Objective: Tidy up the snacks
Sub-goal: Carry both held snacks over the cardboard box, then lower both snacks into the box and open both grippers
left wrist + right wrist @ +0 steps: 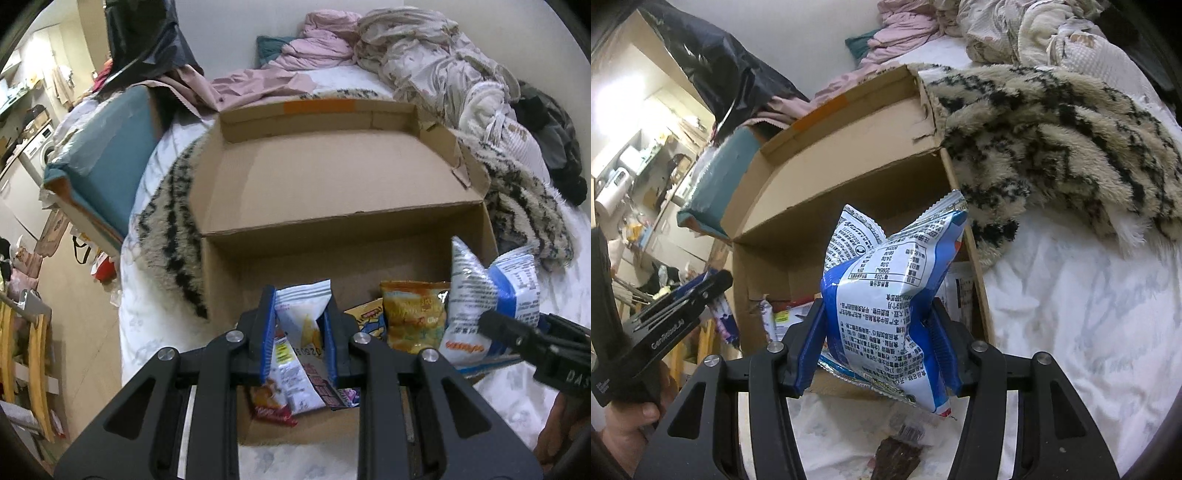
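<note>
White bedding covers the bed [1071, 314] that carries everything, and a cluttered room falls away at nine o'clock in the left wrist view. Nearest the right camera, a dark snack packet [899, 458] lies loose on the sheet at six o'clock, outside the box and probably awaiting its turn. Just above it the right hand-held gripper [877, 345] clamps a blue-and-white snack bag [886, 299] around its middle, so the puffed ends flare out either side; it hangs over the near right corner of the cardboard box [332, 192], seemingly ready to be lowered in. The left hand-held gripper [299, 339] is narrowed onto a white snack pouch [301, 314], held upright above the box's near left part, likely so it can be stood on edge. Beneath and beside it, inside the box, lie a red packet [271, 404] and an orange chip bag [412, 314] at two o'clock. Farther back the box lid stands open, propped against a furry patterned blanket [1052, 140], with pink clothes [314, 48] heaped beyond at twelve o'clock.
</note>
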### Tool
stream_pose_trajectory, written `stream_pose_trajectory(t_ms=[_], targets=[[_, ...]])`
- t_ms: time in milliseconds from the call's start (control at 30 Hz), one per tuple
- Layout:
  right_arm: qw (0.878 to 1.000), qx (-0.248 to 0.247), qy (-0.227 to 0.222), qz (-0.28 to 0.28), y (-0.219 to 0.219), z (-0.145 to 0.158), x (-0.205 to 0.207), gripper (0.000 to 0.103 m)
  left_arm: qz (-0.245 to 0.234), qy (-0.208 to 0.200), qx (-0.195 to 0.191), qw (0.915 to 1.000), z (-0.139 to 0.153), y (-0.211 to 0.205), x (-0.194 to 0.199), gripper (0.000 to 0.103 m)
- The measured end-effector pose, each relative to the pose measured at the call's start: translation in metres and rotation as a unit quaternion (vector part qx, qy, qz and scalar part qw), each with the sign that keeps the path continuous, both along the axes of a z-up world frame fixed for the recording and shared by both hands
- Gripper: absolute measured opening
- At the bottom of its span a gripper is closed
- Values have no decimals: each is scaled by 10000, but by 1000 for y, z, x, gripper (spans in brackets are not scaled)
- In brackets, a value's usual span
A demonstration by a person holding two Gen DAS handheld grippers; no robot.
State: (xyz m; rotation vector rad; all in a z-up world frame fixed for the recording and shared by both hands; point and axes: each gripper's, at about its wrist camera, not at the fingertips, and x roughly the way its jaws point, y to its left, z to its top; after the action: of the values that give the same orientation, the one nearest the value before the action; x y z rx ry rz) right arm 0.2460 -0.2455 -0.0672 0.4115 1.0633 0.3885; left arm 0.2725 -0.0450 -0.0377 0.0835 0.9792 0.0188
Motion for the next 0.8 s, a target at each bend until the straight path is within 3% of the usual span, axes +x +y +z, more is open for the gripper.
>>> stream_pose_trajectory(t_ms=[233,600,700,767,800], targets=[[9991,-182,133,366,17,-12,13,57,-102,275,142,9995,-29,-14,16,20],[9988,-159,250,383,24,-18,15,58,-77,424,235,9988,-41,-17,16,24],[9991,-94,277,320,21,-17,16,59,10,537,152,9984,-43,-16,13,34],[9991,-114,315,273,19,-17,16,60,71,499,160,9986,-42,-16,9,55],[9991,-136,321,236,17,-17,16,63,93,455,182,9988,-40,-17,7,60]])
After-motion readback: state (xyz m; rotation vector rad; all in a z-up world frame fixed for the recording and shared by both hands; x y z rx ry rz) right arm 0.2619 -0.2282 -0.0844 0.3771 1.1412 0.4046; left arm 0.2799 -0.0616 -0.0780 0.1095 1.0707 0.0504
